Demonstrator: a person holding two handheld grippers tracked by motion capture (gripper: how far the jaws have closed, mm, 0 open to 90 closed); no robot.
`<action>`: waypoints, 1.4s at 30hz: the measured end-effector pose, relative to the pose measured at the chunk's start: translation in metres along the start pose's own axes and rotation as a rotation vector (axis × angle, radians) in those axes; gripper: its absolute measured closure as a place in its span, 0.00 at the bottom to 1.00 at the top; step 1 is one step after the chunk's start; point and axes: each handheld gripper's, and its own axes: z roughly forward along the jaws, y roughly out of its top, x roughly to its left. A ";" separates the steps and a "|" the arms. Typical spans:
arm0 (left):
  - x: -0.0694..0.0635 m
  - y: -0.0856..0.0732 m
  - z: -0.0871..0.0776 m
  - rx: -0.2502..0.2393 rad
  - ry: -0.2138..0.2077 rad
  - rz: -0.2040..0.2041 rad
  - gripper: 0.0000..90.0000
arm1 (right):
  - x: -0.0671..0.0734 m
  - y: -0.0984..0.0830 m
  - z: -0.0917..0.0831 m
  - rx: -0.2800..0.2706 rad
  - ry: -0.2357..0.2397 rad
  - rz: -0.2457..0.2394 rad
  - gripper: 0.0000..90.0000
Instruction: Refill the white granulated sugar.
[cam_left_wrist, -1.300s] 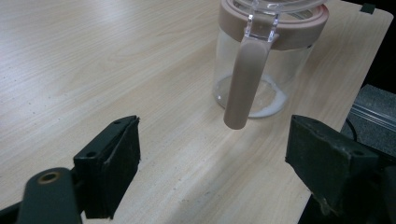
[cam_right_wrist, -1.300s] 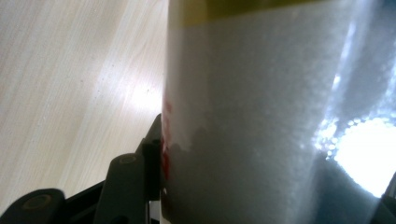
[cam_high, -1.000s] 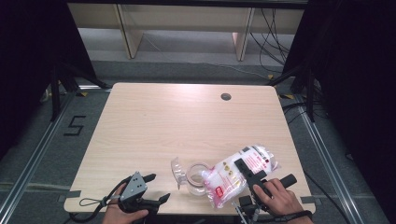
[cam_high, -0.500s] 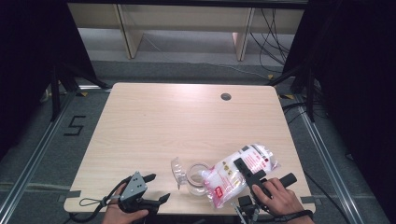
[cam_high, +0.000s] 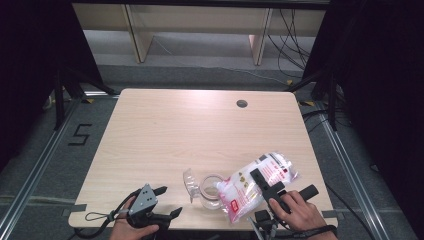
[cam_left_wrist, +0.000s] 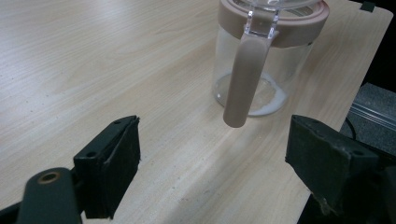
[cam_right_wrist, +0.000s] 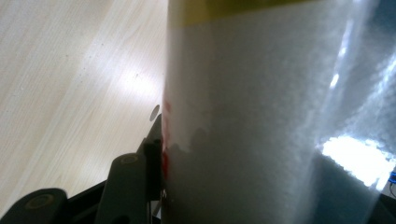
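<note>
i read one sign clearly: a black numeral "5" marked on the grey floor (cam_high: 80, 134) left of the table. the plastic bag (cam_high: 257, 184) bears red and white printing, too small and blurred for me to make out any word.

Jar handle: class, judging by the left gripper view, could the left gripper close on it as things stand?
Probably yes. The left gripper stands open, the jar handle hangs just ahead between its jaws' line, and only bare table lies between.
</note>
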 end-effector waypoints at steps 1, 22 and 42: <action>-0.001 0.000 0.000 0.000 0.001 -0.018 0.19 | 0.001 0.001 0.000 0.007 -0.005 0.001 0.58; 0.001 0.000 0.000 0.001 0.000 0.010 0.19 | -0.003 0.002 0.002 0.016 0.034 -0.052 0.59; -0.001 0.000 0.000 0.000 0.006 -0.009 0.19 | -0.004 0.000 0.003 -0.008 0.029 -0.070 0.59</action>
